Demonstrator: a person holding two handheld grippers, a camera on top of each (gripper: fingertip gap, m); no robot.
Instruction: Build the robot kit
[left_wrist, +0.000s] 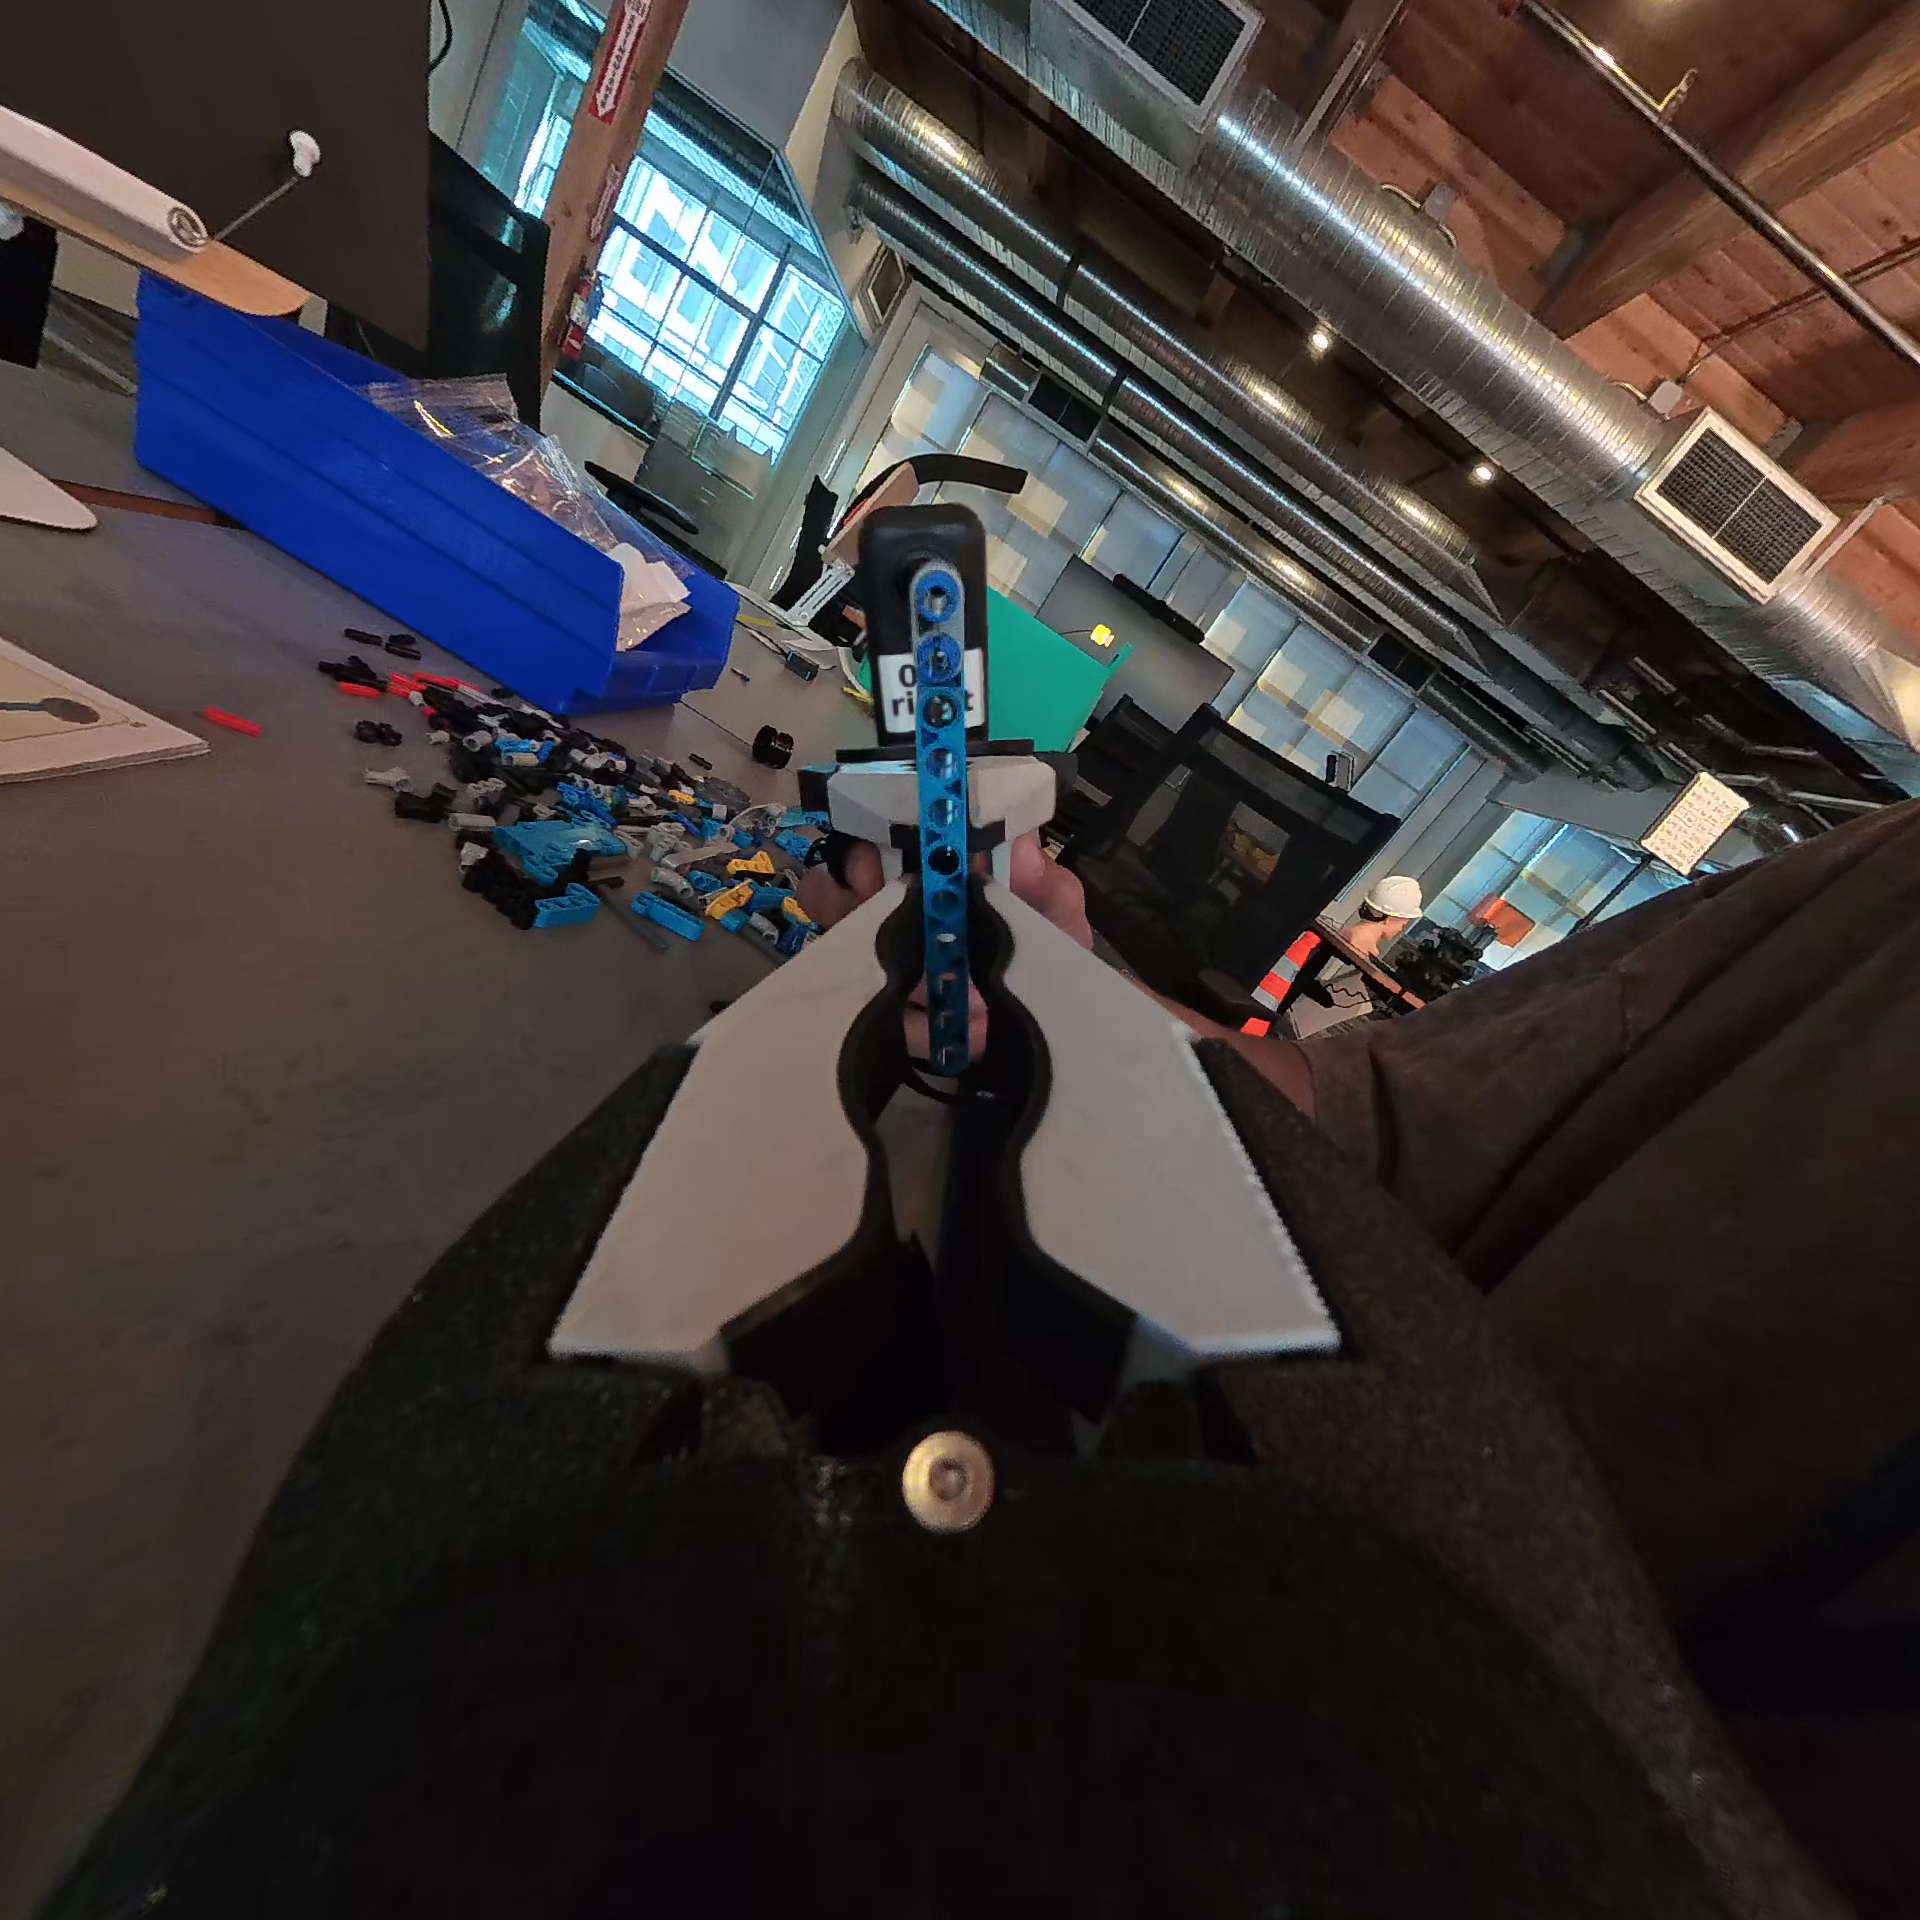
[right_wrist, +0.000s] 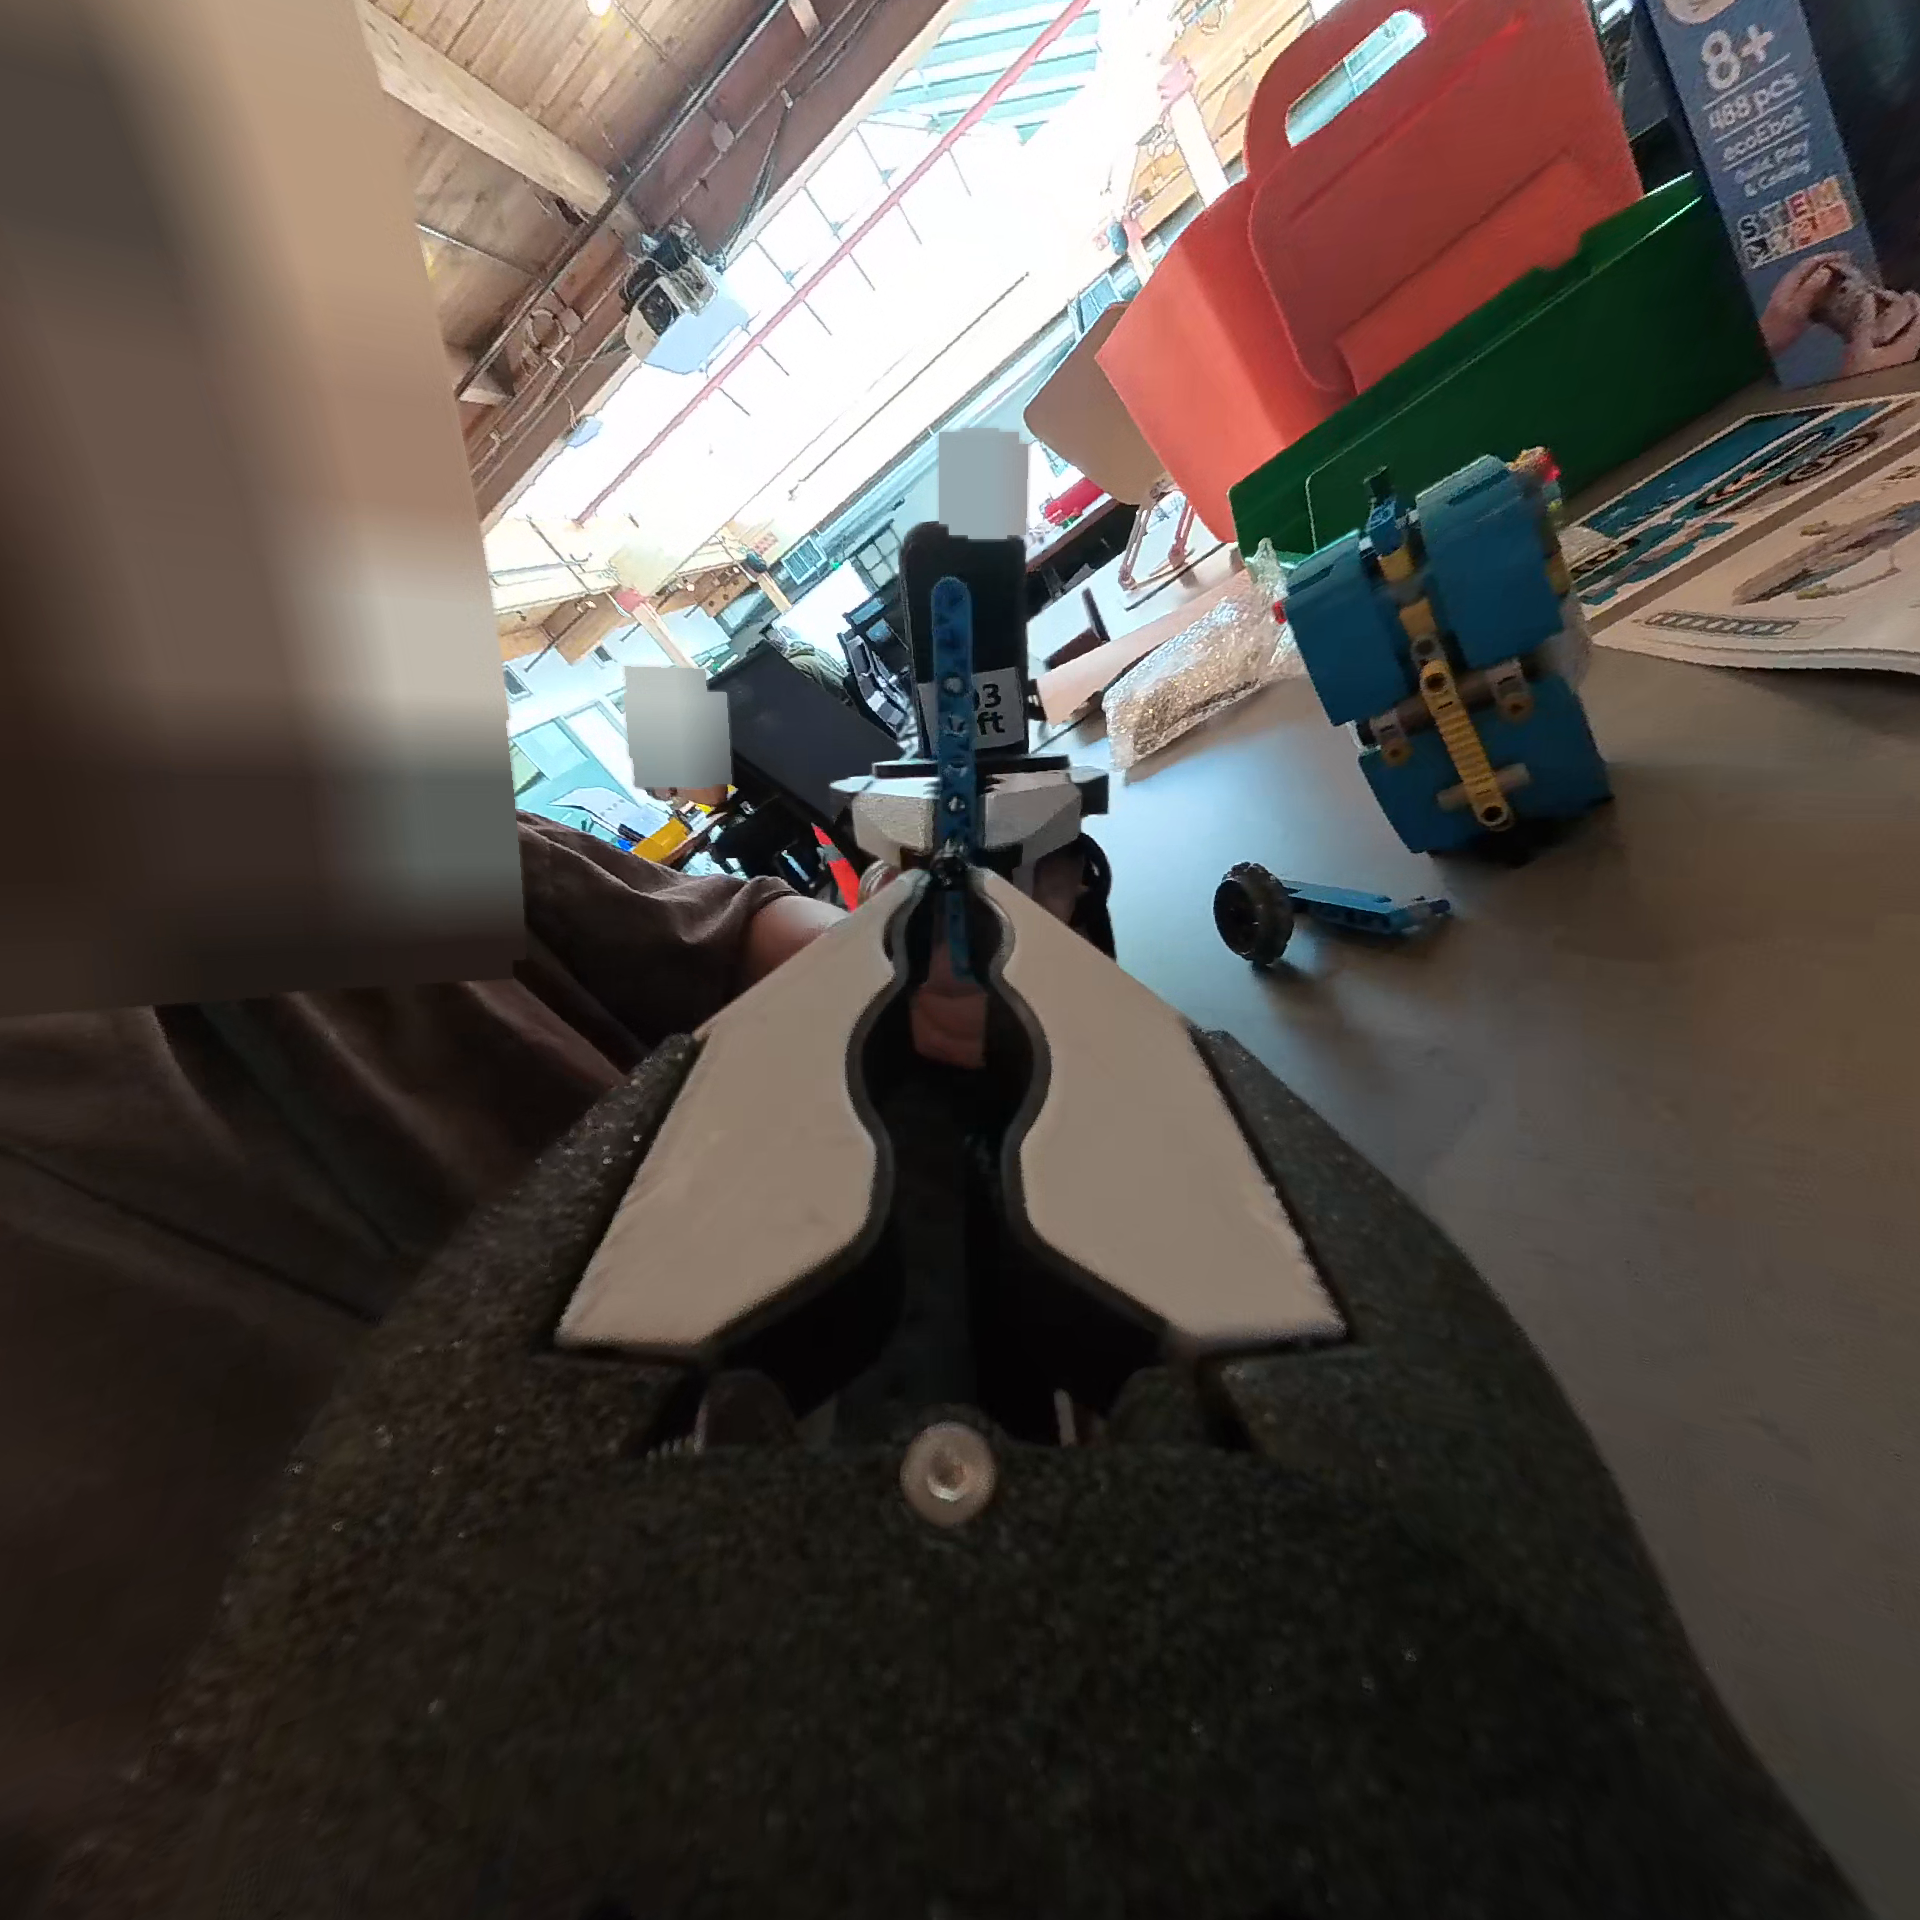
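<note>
Left tool (left_wrist: 943, 902) pressed onto long blue perforated plastic beam (left_wrist: 941, 821), pinching near its lower third. Right tool (right_wrist: 948, 896) pinching same beam (right_wrist: 954, 769) from opposite side; beam held in air between both, above grey bench (left_wrist: 260, 987). Judged light, stiff, smooth-sided; thin, so liable to pivot in grip. Best held flat across faces, mid-length. Nearby: loose pile of small blue, black, yellow parts (left_wrist: 613, 821); blue block-built assembly (right_wrist: 1444, 665). Beam's lower end hidden inside tools; contact with opposite tips unclear.

Bright daylight from windows (left_wrist: 707, 301), blown-out glare in right wrist view, fisheye bending at edges, slight motion blur
</note>
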